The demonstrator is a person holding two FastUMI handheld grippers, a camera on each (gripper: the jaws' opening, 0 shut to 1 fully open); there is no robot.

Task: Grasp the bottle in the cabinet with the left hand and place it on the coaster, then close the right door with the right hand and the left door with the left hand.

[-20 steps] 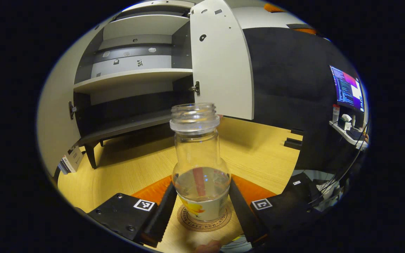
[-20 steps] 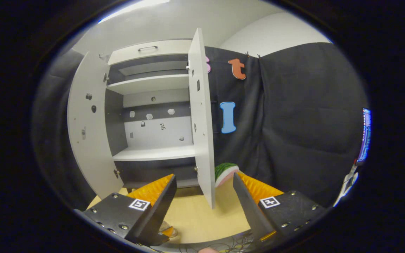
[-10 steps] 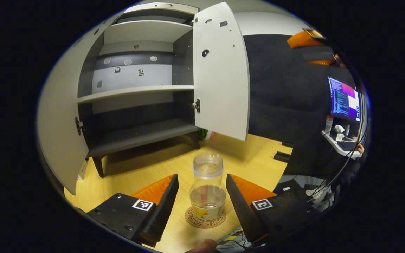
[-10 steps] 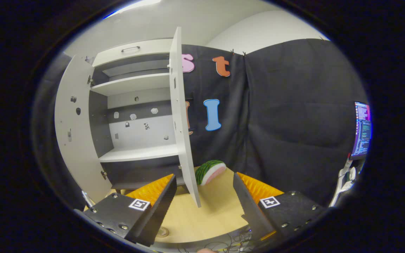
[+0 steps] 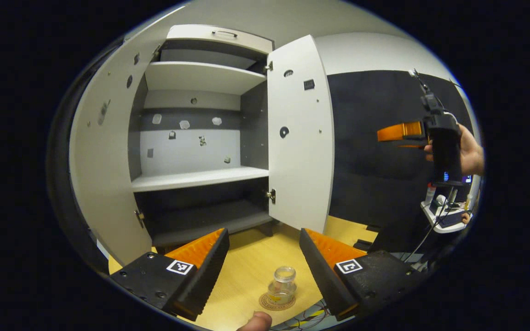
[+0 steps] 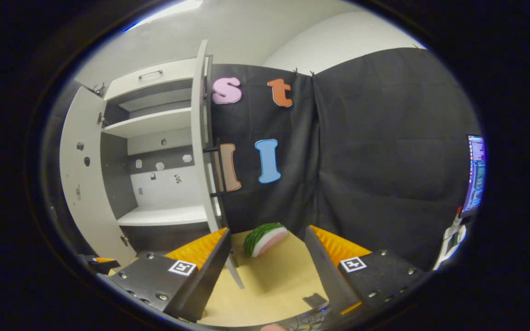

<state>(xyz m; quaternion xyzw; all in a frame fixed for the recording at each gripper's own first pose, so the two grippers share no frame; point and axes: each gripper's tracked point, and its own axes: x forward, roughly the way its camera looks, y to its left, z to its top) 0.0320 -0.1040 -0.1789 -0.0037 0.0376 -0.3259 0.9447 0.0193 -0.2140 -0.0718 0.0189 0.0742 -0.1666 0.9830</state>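
Standing uncapped on its coaster (image 5: pixel 276 302), the bottle (image 5: pixel 283 285) sits apart from the left gripper (image 5: pixel 263 266), jaws spread, while the right gripper (image 6: pixel 267 266) gapes beside the open right door (image 6: pixel 203 151).

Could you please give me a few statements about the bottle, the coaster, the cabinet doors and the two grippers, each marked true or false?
1. The bottle stands upright on the coaster. True.
2. The left gripper is clamped on the bottle. False: its jaws are open and apart from the bottle.
3. The right door of the cabinet is shut. False: it stands open.
4. The left door is open. True.
5. The right gripper holds the watermelon slice. False: it is open and holds nothing; the slice lies on the table.
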